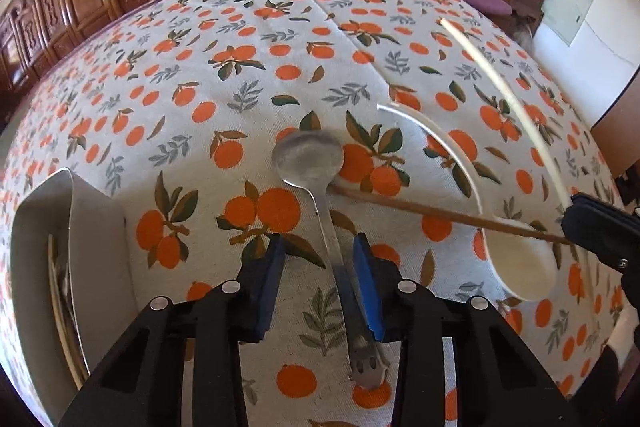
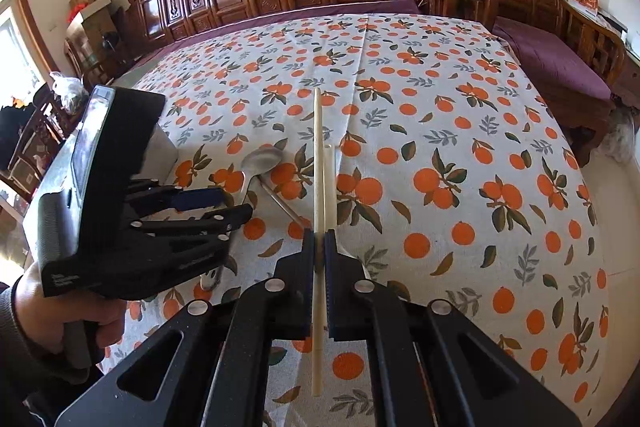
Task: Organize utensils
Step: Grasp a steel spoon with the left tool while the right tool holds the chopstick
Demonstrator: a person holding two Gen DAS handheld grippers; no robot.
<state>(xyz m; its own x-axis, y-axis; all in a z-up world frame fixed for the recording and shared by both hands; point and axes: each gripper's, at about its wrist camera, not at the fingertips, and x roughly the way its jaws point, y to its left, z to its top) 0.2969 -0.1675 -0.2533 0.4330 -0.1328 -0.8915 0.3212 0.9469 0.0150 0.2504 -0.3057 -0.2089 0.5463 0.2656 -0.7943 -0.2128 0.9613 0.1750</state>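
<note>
Utensils being sorted on the orange-print white tablecloth (image 1: 248, 75), w/ both grippers busy. Left gripper (image 1: 320, 259) is pointing steeply down, its blue-padded jaws partly open and straddling the handle of the silver metal spoon (image 1: 310, 157), which is lying flat on the cloth, bowl away from the camera; right pad looks just beside or touching the handle, left pad clearly apart from it, so no real grip yet. Right gripper (image 2: 319, 247) is clamping shut on a pale cream chopstick (image 2: 318, 163), lifted off the cloth and sticking out fwd between the jaws. Outward from there: a thin brown wooden chopstick (image 1: 440, 213) is lying across the cloth w/ its tip touching or under the spoon neck; a white long-handled ceramic spoon (image 1: 524, 267) is lying to the right; a grey metal utensil holder (image 1: 60, 227) is standing at the left edge, sticks already inside. Step in hand, as I'm judging it: pinching the metal spoon for transfer to the holder. Doing it well prob means centring the handle between pads before closing fully, closing square on the flat sides so it isn't twisting out, then lifting straight up so the brown chopstick isn't getting dragged along.
</note>
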